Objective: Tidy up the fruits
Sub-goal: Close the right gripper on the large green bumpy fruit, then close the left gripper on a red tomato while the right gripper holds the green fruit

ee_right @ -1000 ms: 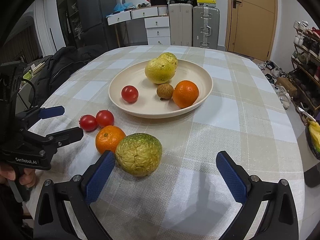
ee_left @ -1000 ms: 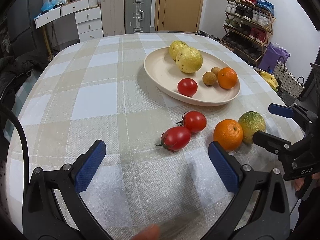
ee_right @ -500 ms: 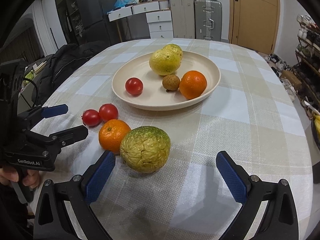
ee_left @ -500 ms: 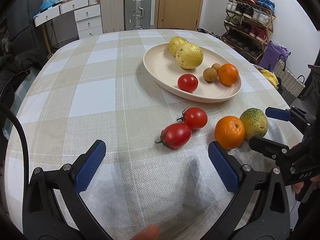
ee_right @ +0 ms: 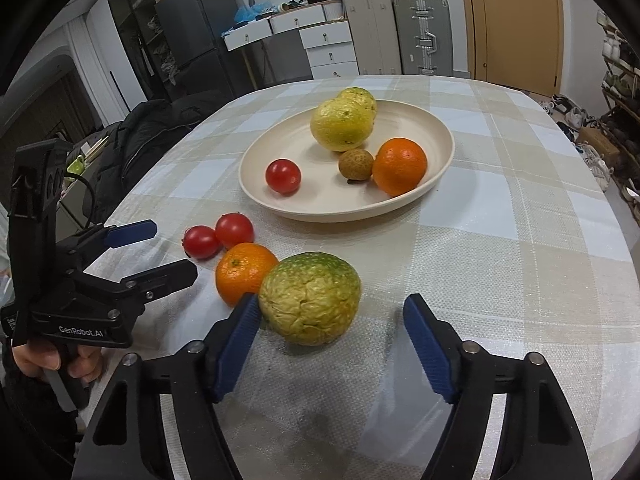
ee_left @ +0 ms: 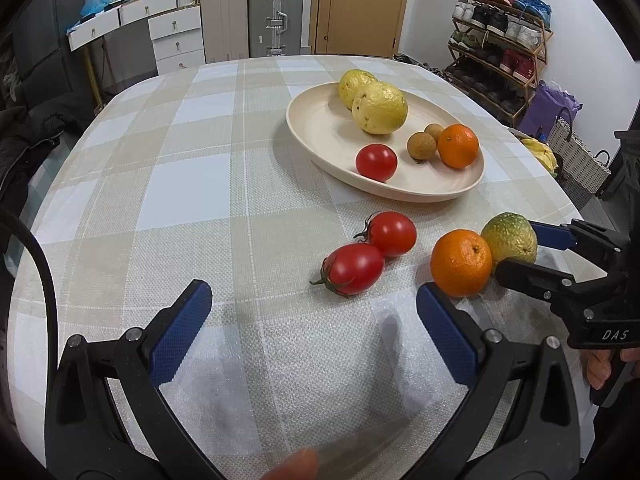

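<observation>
A cream plate (ee_left: pixel 320 128) (ee_right: pixel 436 136) on the checked tablecloth holds two yellow fruits, a tomato, a brown longan and an orange. On the cloth in front lie two tomatoes (ee_left: pixel 372 252) (ee_right: pixel 218 236), an orange (ee_left: pixel 461 262) (ee_right: pixel 244 272) and a wrinkled green-yellow fruit (ee_left: pixel 510 238) (ee_right: pixel 310 298). My right gripper (ee_right: pixel 332 316) (ee_left: pixel 516 250) is open with its jaws on either side of the green-yellow fruit, the left pad close to it. My left gripper (ee_left: pixel 312 308) (ee_right: pixel 168 250) is open and empty, just short of the two tomatoes.
The round table's near edge lies just under both grippers. Beyond the table stand a white drawer unit (ee_left: pixel 176 40), suitcases (ee_left: pixel 276 16), a door and a shoe rack (ee_left: pixel 500 40). A dark jacket (ee_right: pixel 148 140) lies off the table's left side.
My right gripper has moved forward over the green-yellow fruit and its jaws have narrowed around it. My left gripper has crept slightly nearer the tomatoes. No fruit has moved.
</observation>
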{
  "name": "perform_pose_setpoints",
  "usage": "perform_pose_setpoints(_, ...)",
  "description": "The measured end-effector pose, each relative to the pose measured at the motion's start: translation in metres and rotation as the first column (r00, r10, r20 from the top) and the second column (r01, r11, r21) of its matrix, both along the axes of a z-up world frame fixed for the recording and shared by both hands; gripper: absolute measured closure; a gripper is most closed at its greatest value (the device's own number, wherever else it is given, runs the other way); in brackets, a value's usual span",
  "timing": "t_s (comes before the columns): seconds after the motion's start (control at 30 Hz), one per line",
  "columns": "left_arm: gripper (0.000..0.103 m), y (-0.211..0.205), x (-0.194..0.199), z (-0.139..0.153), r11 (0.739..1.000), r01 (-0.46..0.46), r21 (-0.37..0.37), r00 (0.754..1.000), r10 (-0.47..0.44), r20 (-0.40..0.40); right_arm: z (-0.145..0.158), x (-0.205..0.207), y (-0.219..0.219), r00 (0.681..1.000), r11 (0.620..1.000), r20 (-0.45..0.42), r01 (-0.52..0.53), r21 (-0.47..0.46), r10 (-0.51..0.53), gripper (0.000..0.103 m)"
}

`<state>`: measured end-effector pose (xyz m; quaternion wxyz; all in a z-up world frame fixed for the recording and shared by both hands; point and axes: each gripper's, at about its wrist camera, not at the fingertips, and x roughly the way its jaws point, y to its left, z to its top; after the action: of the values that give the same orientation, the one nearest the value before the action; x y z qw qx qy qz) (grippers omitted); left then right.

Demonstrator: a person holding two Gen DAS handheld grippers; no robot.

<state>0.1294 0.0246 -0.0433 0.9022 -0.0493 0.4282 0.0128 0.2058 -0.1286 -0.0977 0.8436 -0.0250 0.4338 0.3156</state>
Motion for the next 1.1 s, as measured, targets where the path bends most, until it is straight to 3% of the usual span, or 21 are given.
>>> perform_pose_setpoints(0.1,0.001,0.0,0.0,-0.001,1.0,-0.001,-0.001,1.0,0.001,0.0,0.001,-0.002,0.001,1.0,1.0,0.0,-0.014,0.01,0.014,0.037)
perform_pose_setpoints(0.3,0.001,0.001,0.001,-0.002,1.0,-0.005,-0.008,1.0,0.005,-0.005,0.004,-0.007,0.0,0.999,0.998,-0.001,-0.043,0.041,0.043,0.039)
perform_pose_setpoints(0.47,0.001,0.003,0.001,-0.001,1.0,-0.006,-0.013,1.0,0.006,-0.006,0.001,-0.007,0.0,0.999,0.998,-0.01,-0.047,0.035,0.047,0.051)
perform_pose_setpoints(0.83,0.002,-0.001,0.008,-0.002,1.0,0.007,-0.021,1.0,-0.008,-0.009,0.011,-0.009,-0.005,0.999,0.998,0.038,-0.027,0.051,0.025,0.053)
perform_pose_setpoints(1.1,0.037,-0.01,0.015,-0.005,0.999,0.052,-0.015,0.998,-0.052,-0.021,0.016,-0.008,-0.011,0.999,0.998,0.046,-0.011,0.062,0.008,0.053)
